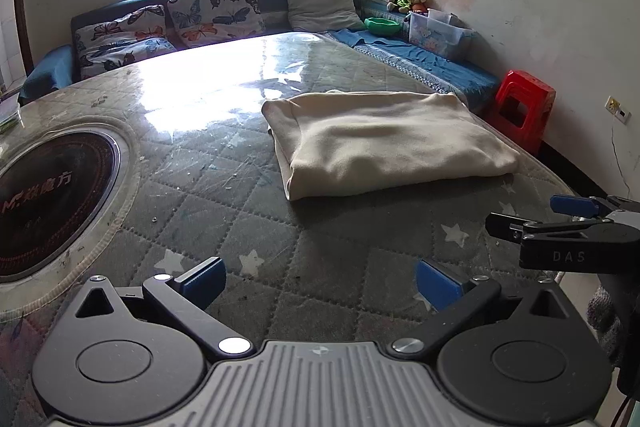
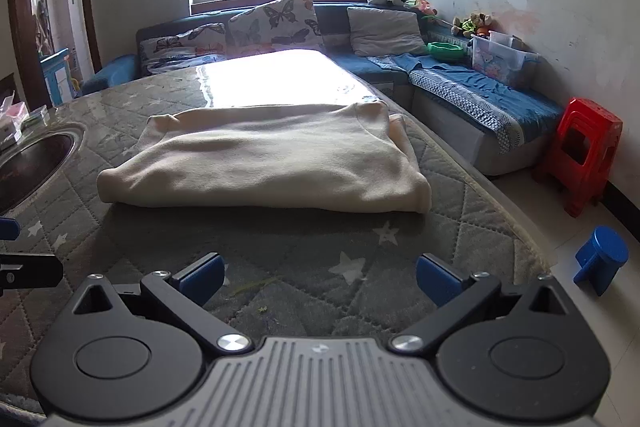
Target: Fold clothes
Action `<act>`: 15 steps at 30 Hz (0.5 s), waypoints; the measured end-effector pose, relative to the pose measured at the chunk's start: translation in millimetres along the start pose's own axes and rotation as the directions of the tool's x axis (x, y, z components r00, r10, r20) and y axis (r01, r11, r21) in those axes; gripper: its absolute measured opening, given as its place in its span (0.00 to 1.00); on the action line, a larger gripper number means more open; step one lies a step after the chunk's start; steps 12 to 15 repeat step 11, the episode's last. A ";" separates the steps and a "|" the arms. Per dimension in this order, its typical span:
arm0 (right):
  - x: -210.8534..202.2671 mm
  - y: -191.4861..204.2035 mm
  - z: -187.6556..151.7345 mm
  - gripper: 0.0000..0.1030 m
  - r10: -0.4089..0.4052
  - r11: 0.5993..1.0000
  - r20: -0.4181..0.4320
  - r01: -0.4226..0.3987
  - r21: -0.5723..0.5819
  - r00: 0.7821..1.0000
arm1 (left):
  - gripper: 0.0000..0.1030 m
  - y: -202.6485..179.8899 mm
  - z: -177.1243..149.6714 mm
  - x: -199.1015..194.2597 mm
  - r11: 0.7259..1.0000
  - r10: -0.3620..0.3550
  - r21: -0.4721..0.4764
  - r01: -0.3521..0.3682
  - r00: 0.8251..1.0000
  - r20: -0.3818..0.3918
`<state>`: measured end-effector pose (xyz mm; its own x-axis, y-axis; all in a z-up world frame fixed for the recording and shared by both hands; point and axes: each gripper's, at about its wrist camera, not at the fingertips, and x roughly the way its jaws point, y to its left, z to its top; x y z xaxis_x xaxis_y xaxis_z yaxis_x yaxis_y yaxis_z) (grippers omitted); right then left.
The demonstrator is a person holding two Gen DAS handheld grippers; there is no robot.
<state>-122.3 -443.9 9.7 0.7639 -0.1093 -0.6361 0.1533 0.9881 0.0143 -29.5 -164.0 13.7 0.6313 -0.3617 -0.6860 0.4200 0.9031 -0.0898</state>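
Observation:
A cream sweater [image 1: 388, 143] lies folded in a flat rectangle on the quilted grey table [image 1: 248, 211]. It also shows in the right wrist view [image 2: 272, 163], with its collar at the far side. My left gripper [image 1: 320, 279] is open and empty, hovering over the table short of the sweater. My right gripper [image 2: 320, 279] is open and empty, just in front of the sweater's near fold. The right gripper also shows at the right edge of the left wrist view [image 1: 536, 217], with its jaws apart.
A round black cooktop [image 1: 48, 199] is set into the table at the left. A blue sofa [image 2: 480, 91] with cushions runs along the far and right sides. A red stool [image 2: 580, 151] and a blue plastic object [image 2: 600, 259] stand on the floor at the right.

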 end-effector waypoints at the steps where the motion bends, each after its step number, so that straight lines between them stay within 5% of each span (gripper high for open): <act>1: -0.6 0.1 -0.4 1.00 0.000 1.000 -0.001 0.000 0.000 1.000 | 1.00 -0.6 -0.4 -1.0 1.000 0.000 0.001 0.000 1.000 0.002; 15: -8.7 0.4 -4.8 1.00 0.005 1.000 0.005 -0.005 0.003 1.000 | 1.00 -6.5 -5.3 -8.6 1.000 0.000 0.015 0.000 1.000 0.009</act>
